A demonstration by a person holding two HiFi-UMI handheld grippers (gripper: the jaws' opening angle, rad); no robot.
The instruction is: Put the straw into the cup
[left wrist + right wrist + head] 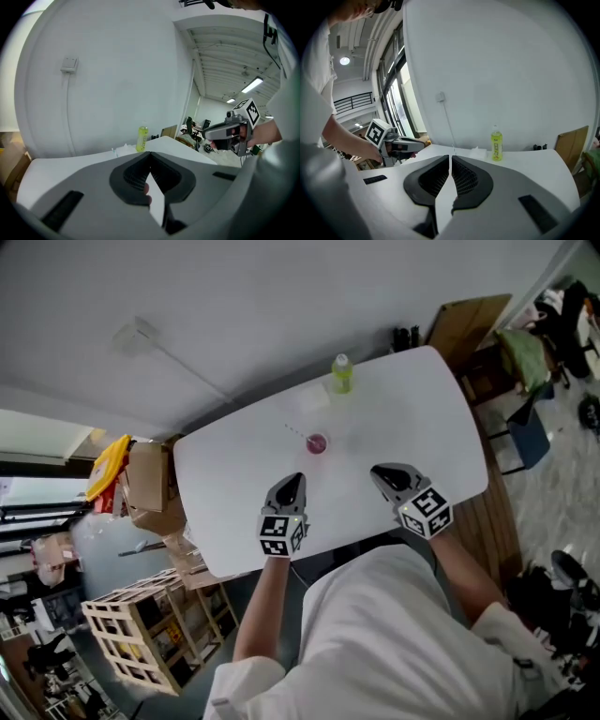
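In the head view a small clear cup [317, 442] with pink inside stands near the middle of the white table [422, 418]. A thin straw [294, 430] lies just left of it, its end by the rim. My left gripper [295, 478] hovers nearer me, below and left of the cup, its jaws together on nothing. My right gripper [380, 471] is level with it, to the right of the cup, also shut and empty. The left gripper view shows my left gripper [150, 153] with tips touching, and the right gripper view shows my right gripper [450, 157] the same way.
A yellow-green bottle [342, 373] stands at the table's far edge beside a white paper [314, 397]; the bottle [496, 146] also shows in the right gripper view. Cardboard boxes [150, 486] and a wooden crate [141, 629] sit left of the table. A white wall runs behind it.
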